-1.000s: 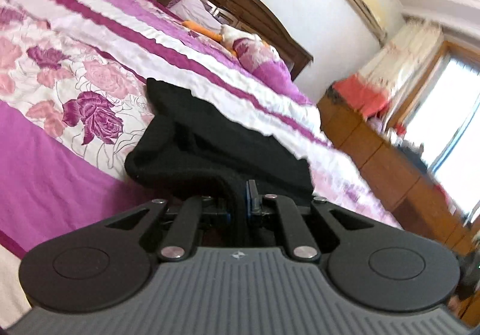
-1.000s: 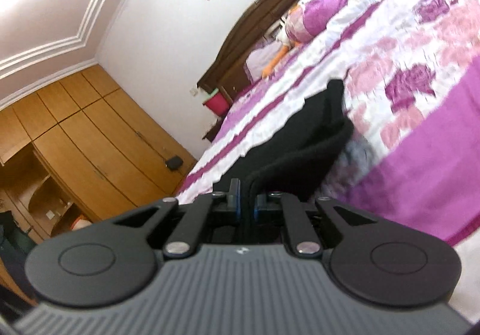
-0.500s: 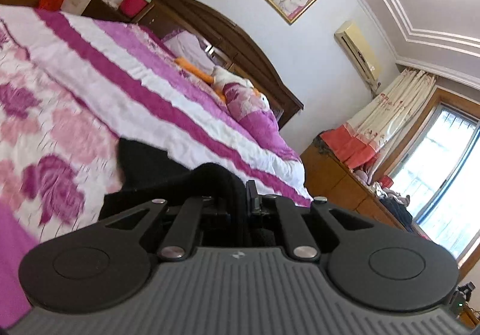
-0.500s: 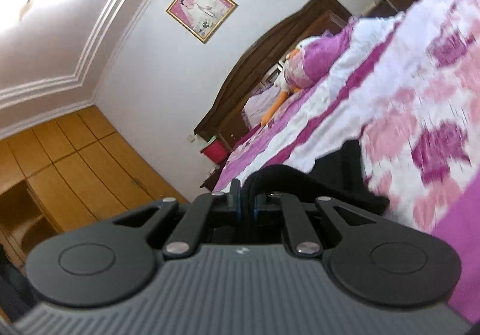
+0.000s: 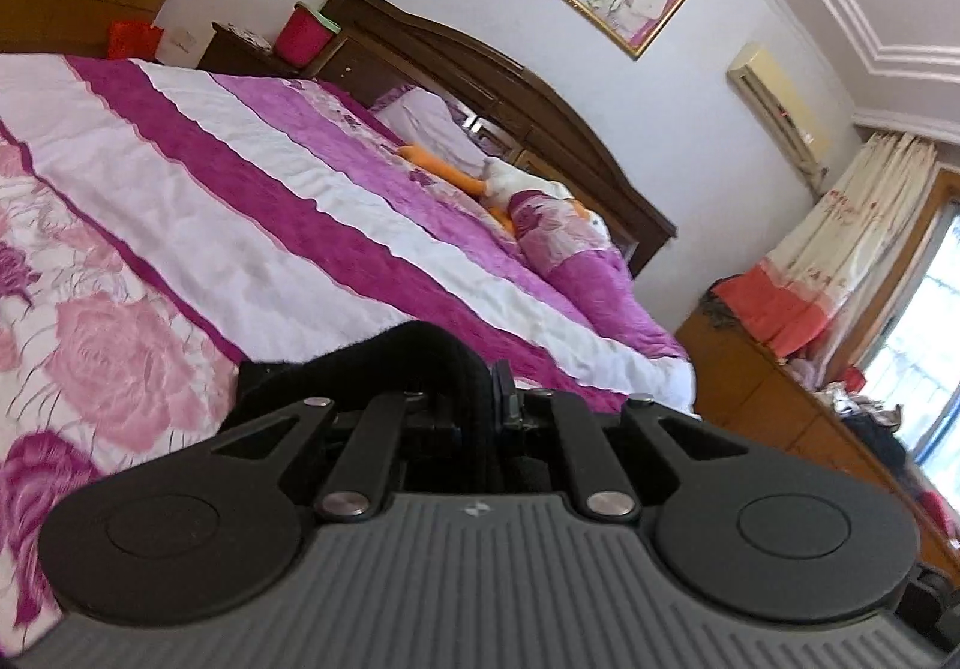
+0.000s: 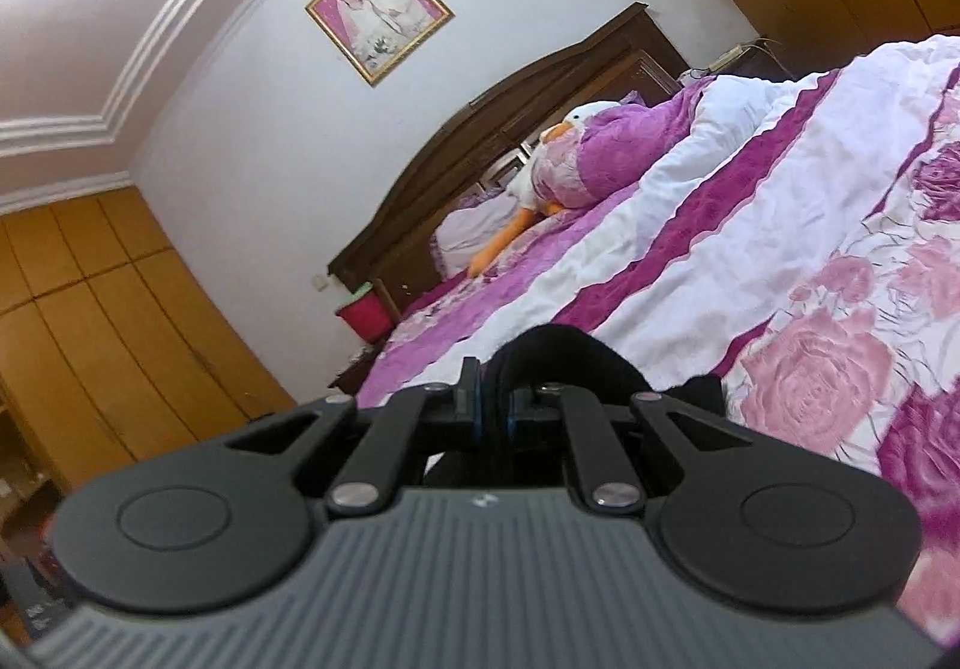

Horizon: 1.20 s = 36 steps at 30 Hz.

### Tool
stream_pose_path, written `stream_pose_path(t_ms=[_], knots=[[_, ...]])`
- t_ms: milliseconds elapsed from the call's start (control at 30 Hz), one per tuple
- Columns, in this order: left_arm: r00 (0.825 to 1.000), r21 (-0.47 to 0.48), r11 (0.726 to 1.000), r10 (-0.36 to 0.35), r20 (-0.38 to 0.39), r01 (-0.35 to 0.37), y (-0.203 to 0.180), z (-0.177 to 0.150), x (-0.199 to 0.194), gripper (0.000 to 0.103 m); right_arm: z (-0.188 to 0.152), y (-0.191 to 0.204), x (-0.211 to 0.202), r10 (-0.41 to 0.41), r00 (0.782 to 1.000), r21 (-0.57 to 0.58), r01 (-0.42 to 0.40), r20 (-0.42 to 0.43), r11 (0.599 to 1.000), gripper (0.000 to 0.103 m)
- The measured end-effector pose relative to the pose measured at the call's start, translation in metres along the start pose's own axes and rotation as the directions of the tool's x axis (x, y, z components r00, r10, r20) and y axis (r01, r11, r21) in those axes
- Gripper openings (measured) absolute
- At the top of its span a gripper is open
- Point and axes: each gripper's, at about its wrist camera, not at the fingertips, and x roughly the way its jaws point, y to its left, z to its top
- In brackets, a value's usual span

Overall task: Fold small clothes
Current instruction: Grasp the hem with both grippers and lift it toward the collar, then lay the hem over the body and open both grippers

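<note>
A small black garment (image 5: 414, 351) bulges up over my left gripper (image 5: 489, 399), which is shut on its edge. Most of the cloth hangs below, hidden behind the gripper body; a flap shows at the left (image 5: 264, 375). In the right wrist view the same black garment (image 6: 558, 348) arches over my right gripper (image 6: 493, 405), also shut on its edge, with a corner sticking out to the right (image 6: 702, 390). Both grippers hold the cloth above the flowered purple and white bedspread (image 5: 180, 249).
The bed fills the scene, with a dark wooden headboard (image 5: 480, 69), pillows and a plush duck (image 6: 576, 129) at its head. A red bin (image 5: 306, 30) stands on the nightstand. Wooden wardrobes (image 6: 90, 309) and a dresser (image 5: 780, 399) line the walls.
Both grippers have risen and swung toward the head of the bed with the black garment lifted off the bedspread. Less of the cloth shows in front of each gripper now.
</note>
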Motion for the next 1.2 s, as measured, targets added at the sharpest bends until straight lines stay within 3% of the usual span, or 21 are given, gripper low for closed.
stream_pose_path(t_ms=[200, 333, 467, 567, 733, 833, 867, 900, 967, 1067, 1200], knots=[[0.996, 0.049, 0.995, 0.084, -0.044, -0.082, 0.017, -0.005, 0.067, 0.01, -0.011, -0.01, 0.053, -0.076, 0.997, -0.075, 0.074, -0.031, 0.994, 0.01], [0.982, 0.11, 0.983, 0.16, -0.097, -0.149, 0.031, -0.022, 0.107, 0.01, -0.026, -0.024, 0.085, -0.145, 0.987, -0.12, 0.135, -0.075, 0.984, 0.011], [0.966, 0.128, 0.973, 0.211, -0.151, -0.192, 0.048, -0.04, 0.133, 0.01, -0.043, -0.039, 0.113, -0.26, 0.956, -0.226, 0.225, -0.138, 0.948, 0.012], [0.951, 0.137, 0.966, 0.243, -0.19, -0.219, 0.062, -0.051, 0.145, 0.011, -0.054, -0.054, 0.126, -0.295, 0.933, -0.236, 0.246, -0.206, 0.94, 0.012], [0.951, 0.16, 0.966, 0.234, -0.201, -0.204, 0.065, -0.057, 0.14, 0.013, -0.056, -0.056, 0.122, -0.283, 0.929, -0.228, 0.23, -0.238, 0.946, 0.012], [0.953, 0.129, 0.972, 0.218, -0.21, -0.194, 0.065, -0.052, 0.125, 0.025, -0.049, -0.053, 0.111, -0.269, 0.928, -0.208, 0.218, -0.259, 0.954, 0.014], [0.955, 0.113, 0.975, 0.214, -0.208, -0.194, 0.065, -0.05, 0.118, 0.034, -0.044, -0.053, 0.107, -0.256, 0.929, -0.187, 0.211, -0.267, 0.96, 0.017], [0.957, 0.1, 0.977, 0.207, -0.204, -0.19, 0.063, -0.047, 0.111, 0.042, -0.042, -0.053, 0.104, -0.249, 0.929, -0.17, 0.208, -0.276, 0.963, 0.022], [0.963, 0.079, 0.982, 0.186, -0.196, -0.174, 0.06, -0.043, 0.095, 0.048, -0.037, -0.053, 0.094, -0.223, 0.931, -0.126, 0.194, -0.288, 0.973, 0.034], [0.966, 0.033, 0.991, 0.137, -0.221, -0.133, 0.058, -0.04, 0.08, 0.051, -0.037, -0.051, 0.085, -0.192, 0.932, -0.107, 0.166, -0.308, 0.98, 0.038], [0.949, -0.052, 0.994, 0.075, -0.305, -0.095, 0.059, -0.045, 0.087, 0.051, -0.042, -0.048, 0.09, -0.161, 0.918, -0.113, 0.128, -0.363, 0.985, 0.037]])
